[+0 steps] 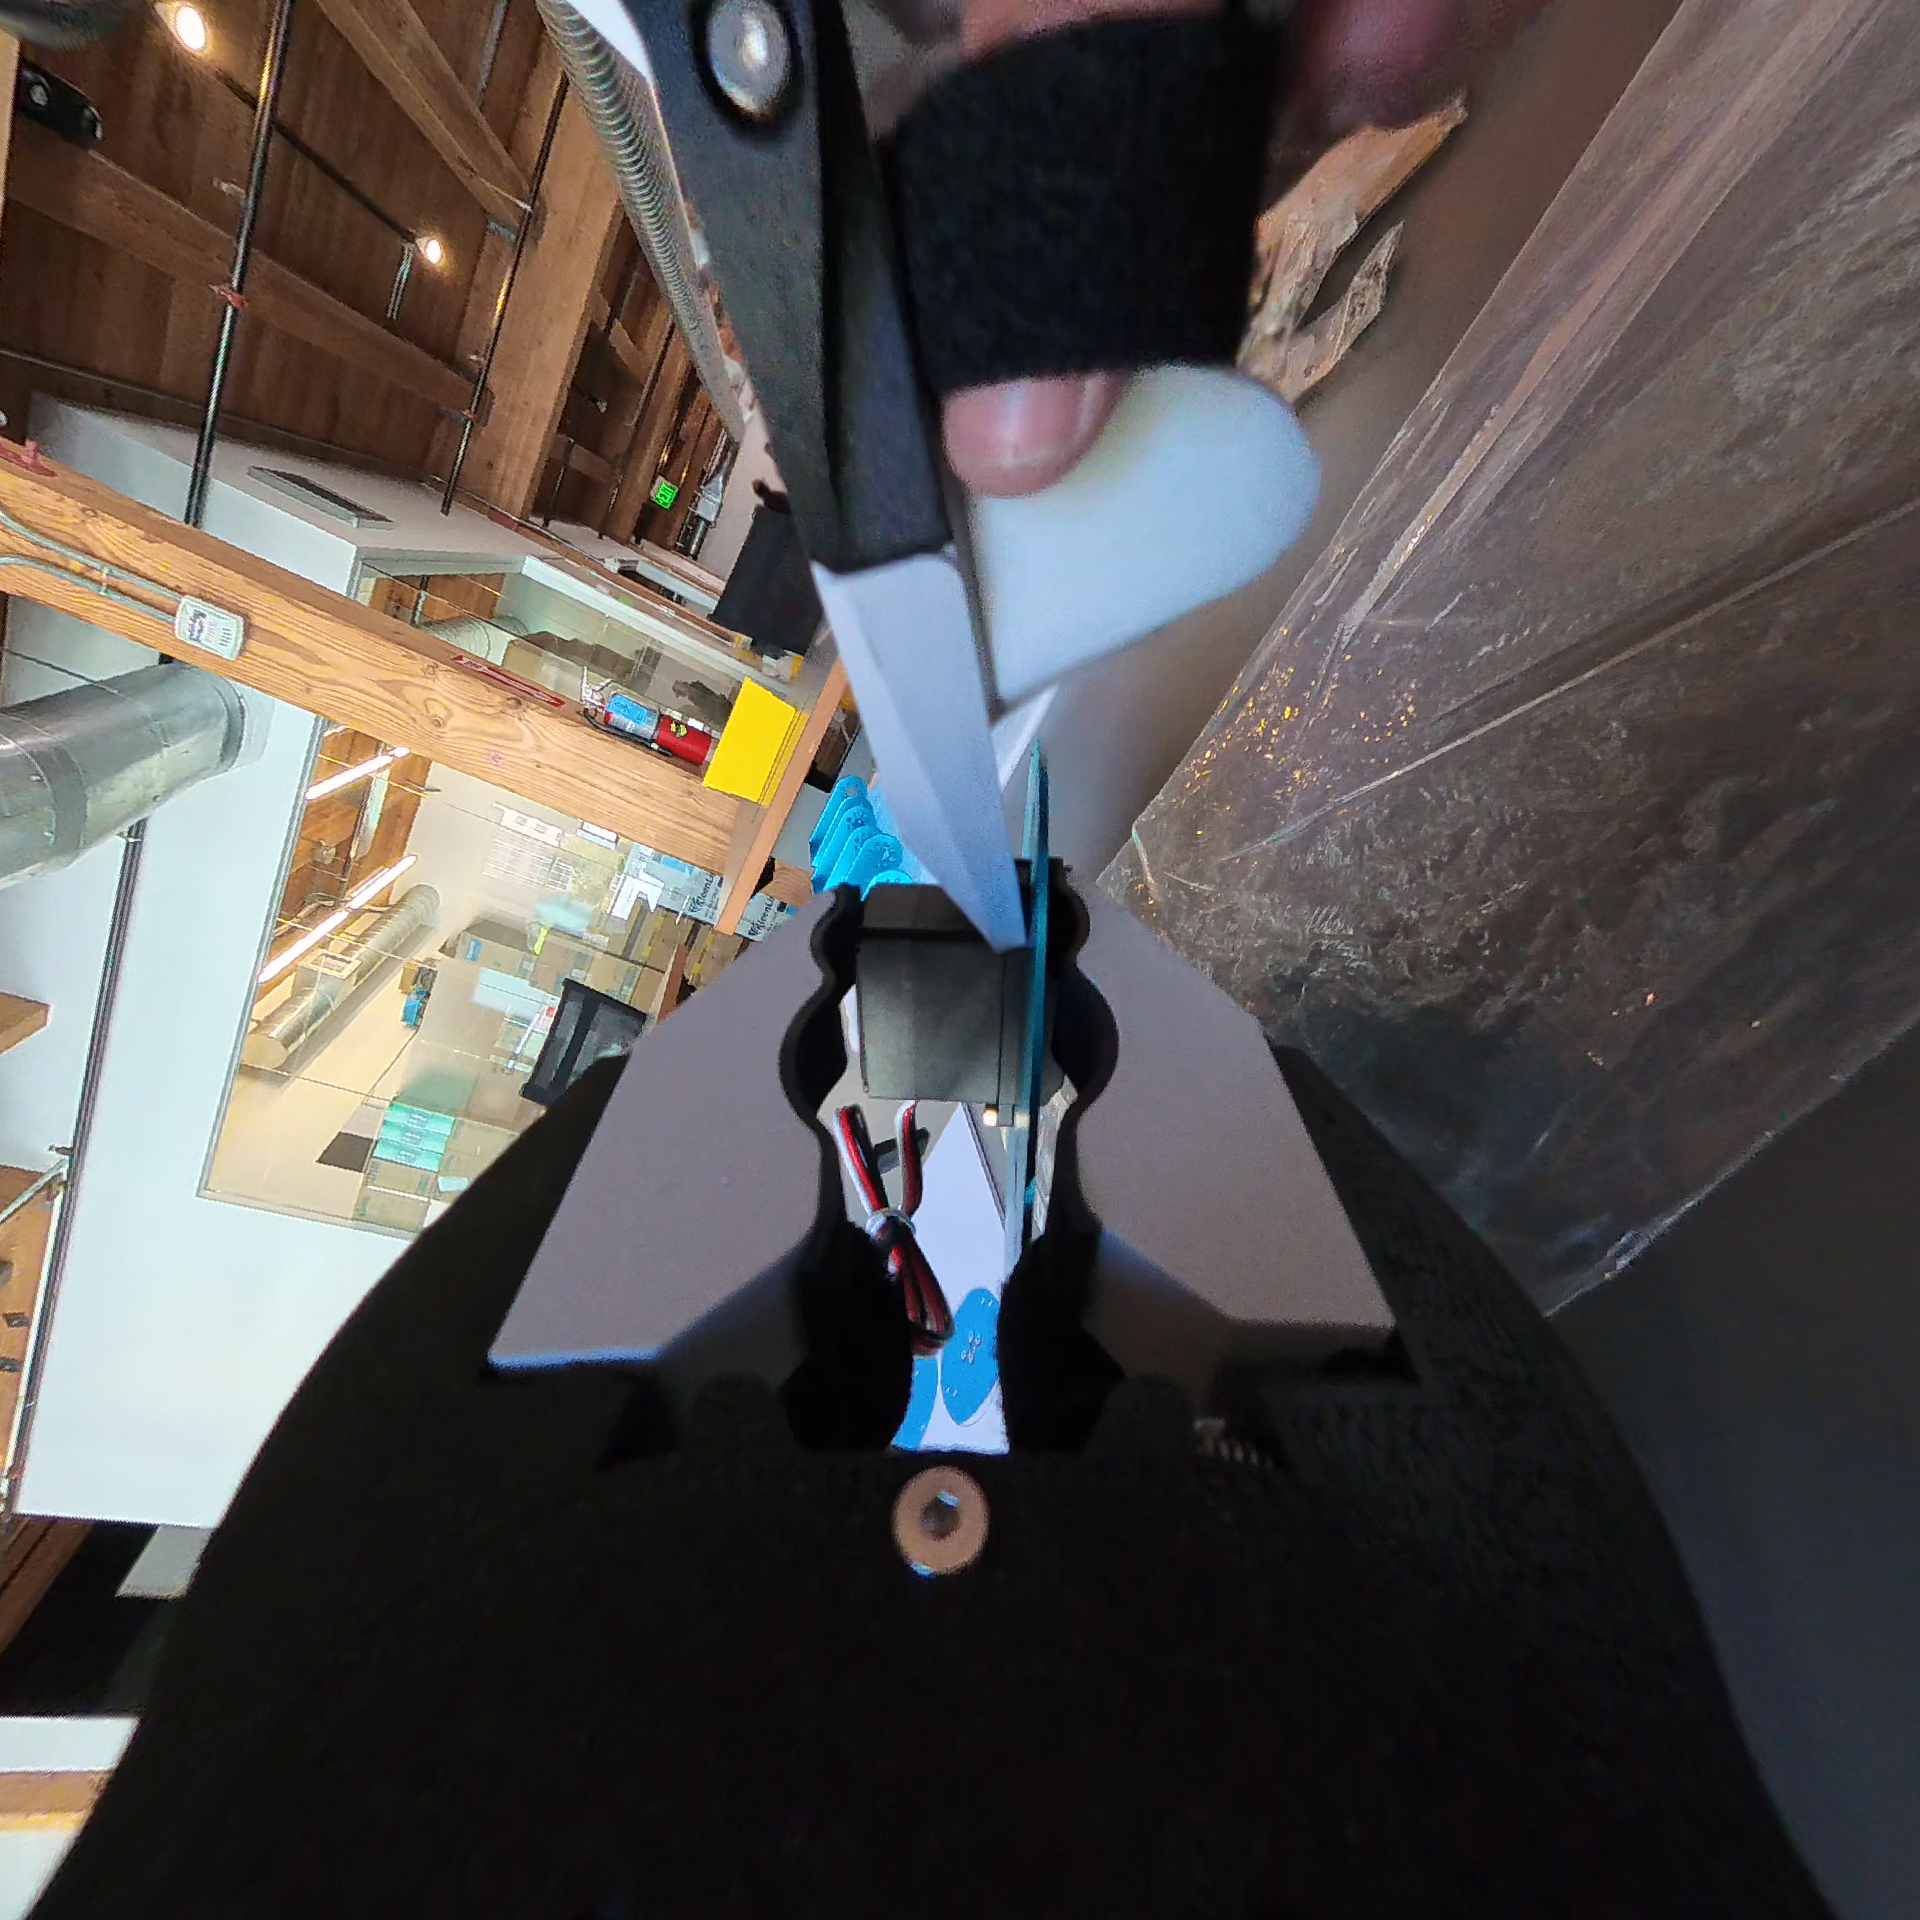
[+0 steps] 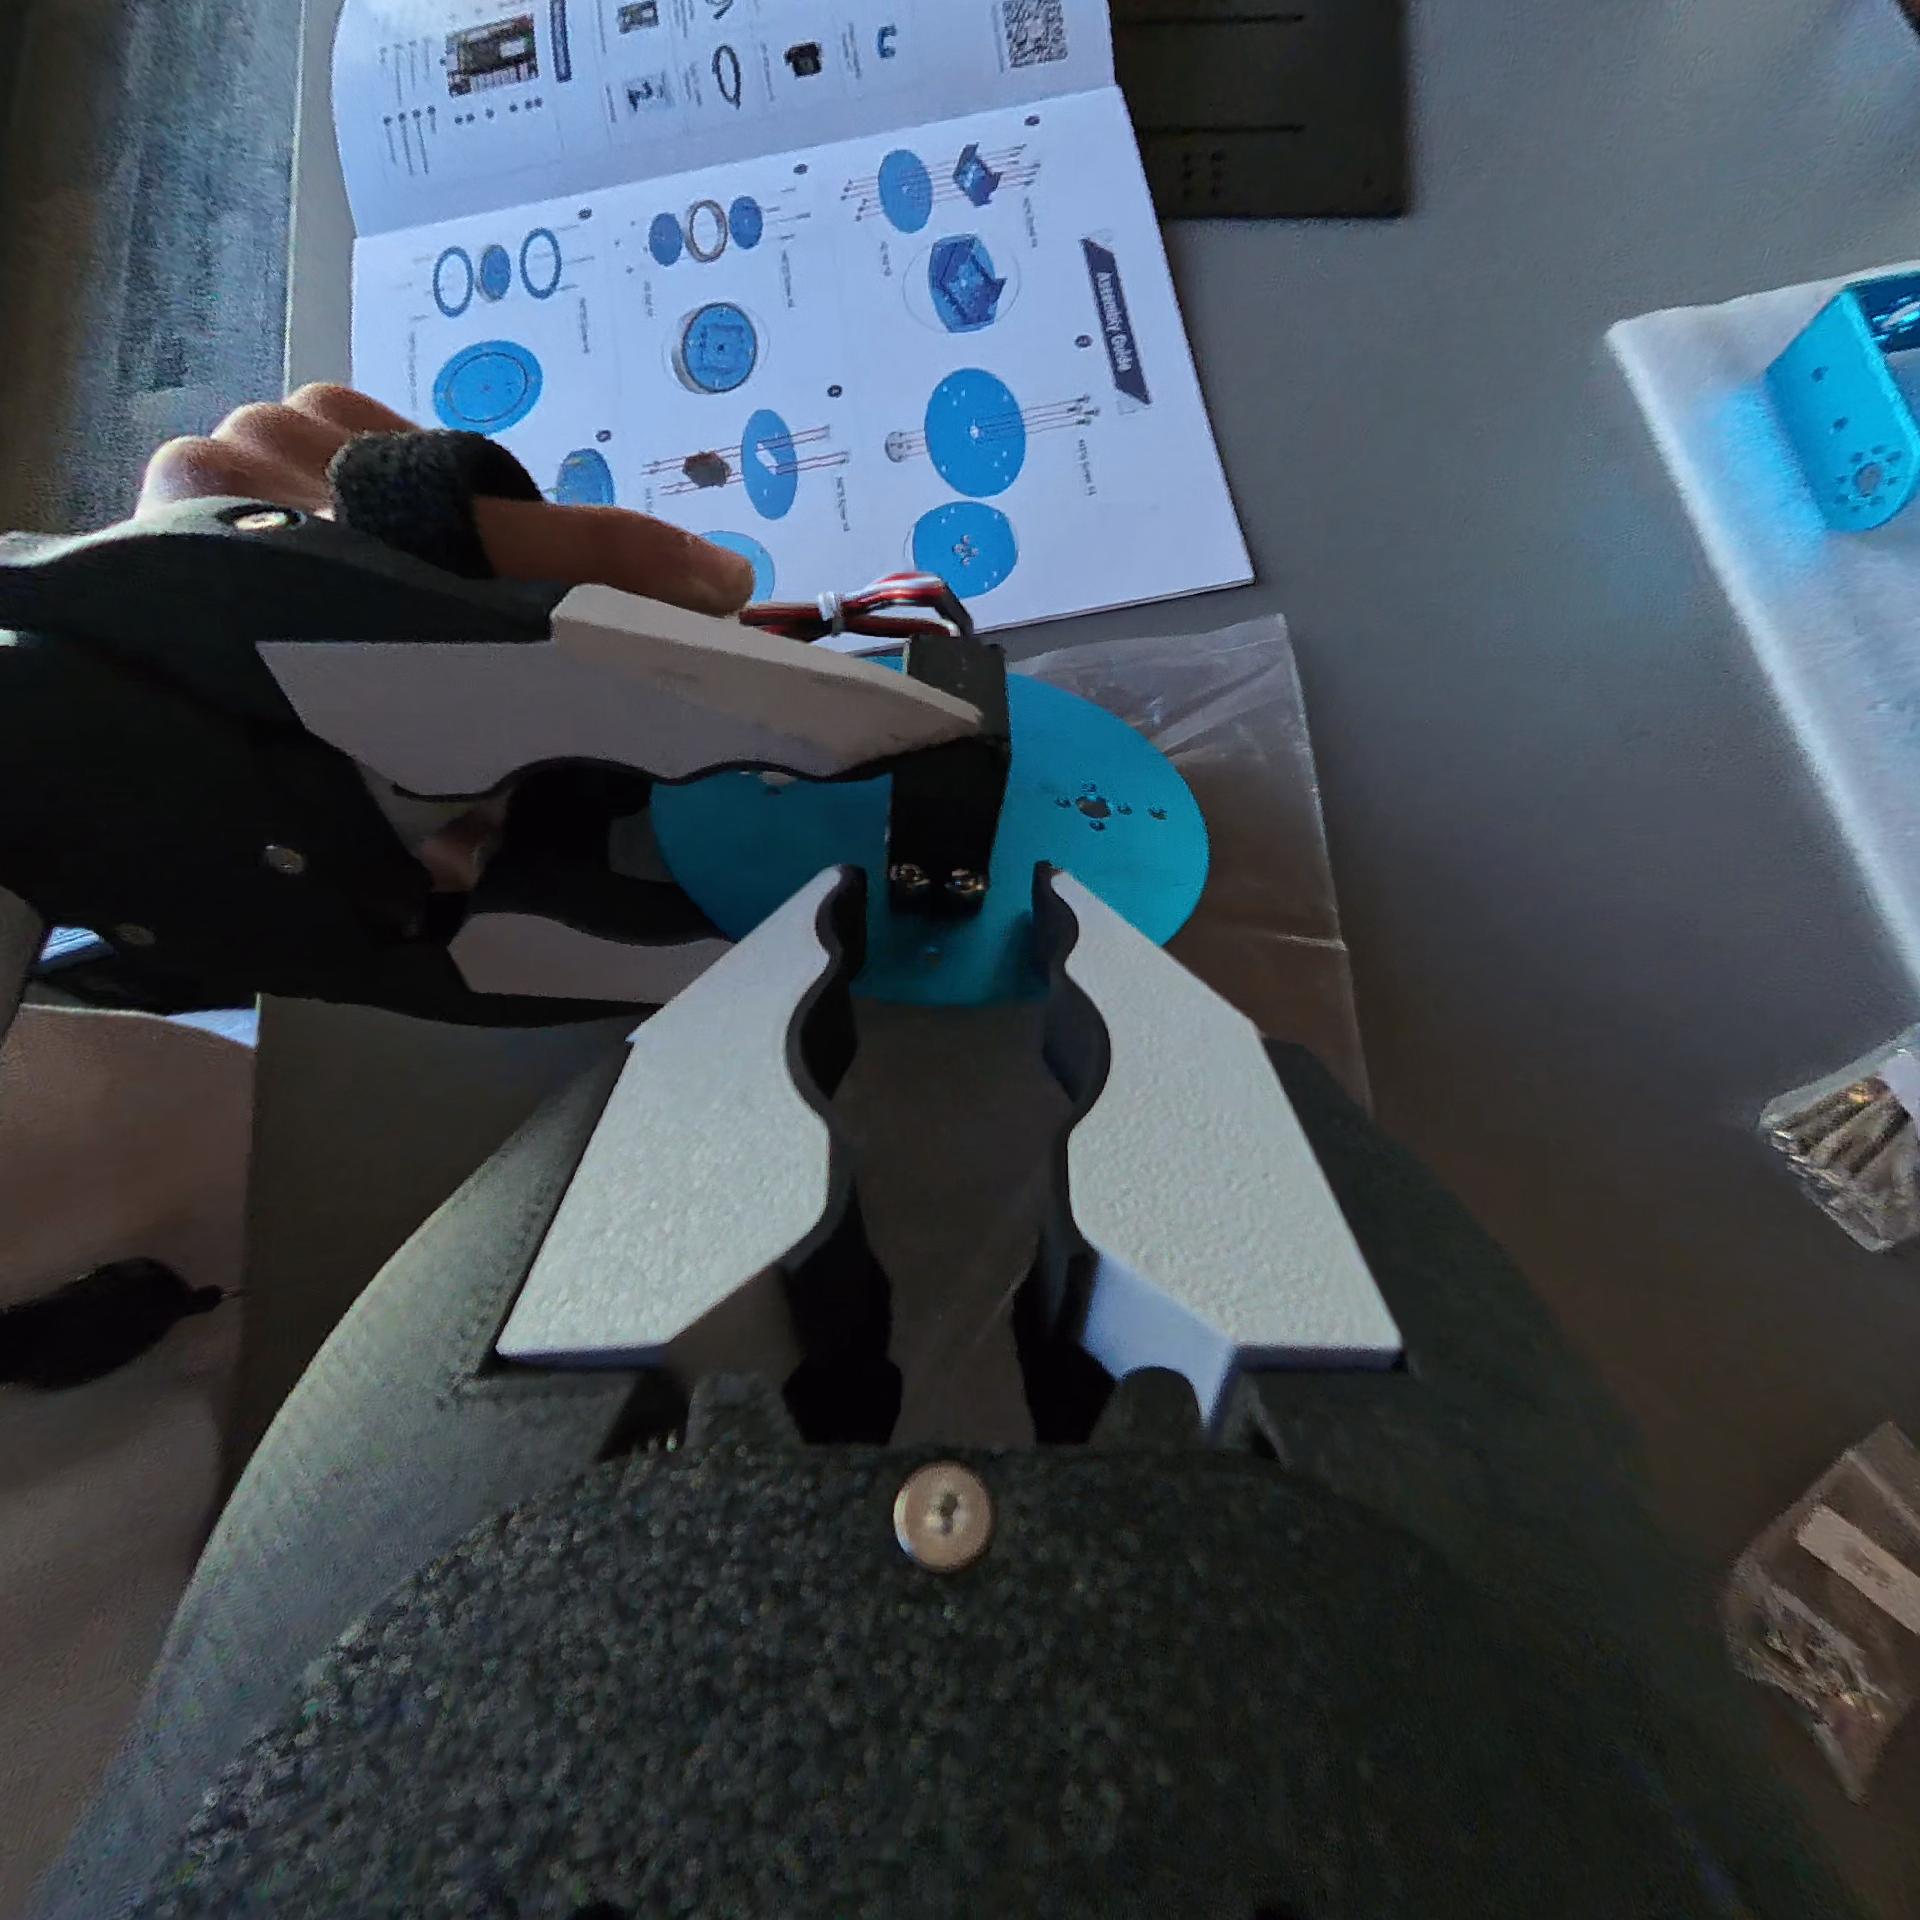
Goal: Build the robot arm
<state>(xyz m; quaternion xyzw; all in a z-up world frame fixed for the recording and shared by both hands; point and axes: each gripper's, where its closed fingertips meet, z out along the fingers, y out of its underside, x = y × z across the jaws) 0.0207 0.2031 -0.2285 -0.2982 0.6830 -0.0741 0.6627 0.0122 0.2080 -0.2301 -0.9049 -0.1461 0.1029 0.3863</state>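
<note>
My left gripper (image 1: 956, 904) is shut on a black servo block (image 1: 930, 1023) that sits against a round blue disc (image 1: 1039, 831), seen edge-on. A red, white and black wire bundle (image 1: 904, 1226) hangs from the servo. In the right wrist view the left gripper (image 2: 894, 800) comes in from the left and holds the servo (image 2: 951, 769) upright on the blue disc (image 2: 1101, 831). My right gripper (image 2: 945, 883) is open, its tips on either side of the servo's lower end with two screws. One of its fingers (image 1: 935, 748) touches the servo's top corner.
A folded instruction sheet (image 2: 779, 312) lies beyond the disc, and a clear plastic bag (image 2: 1257, 717) lies under it. A blue metal bracket (image 2: 1839, 426) sits at the right. Small bags of hardware (image 2: 1849, 1153) lie at the right edge. A clear plastic wall (image 1: 1558, 727) stands close.
</note>
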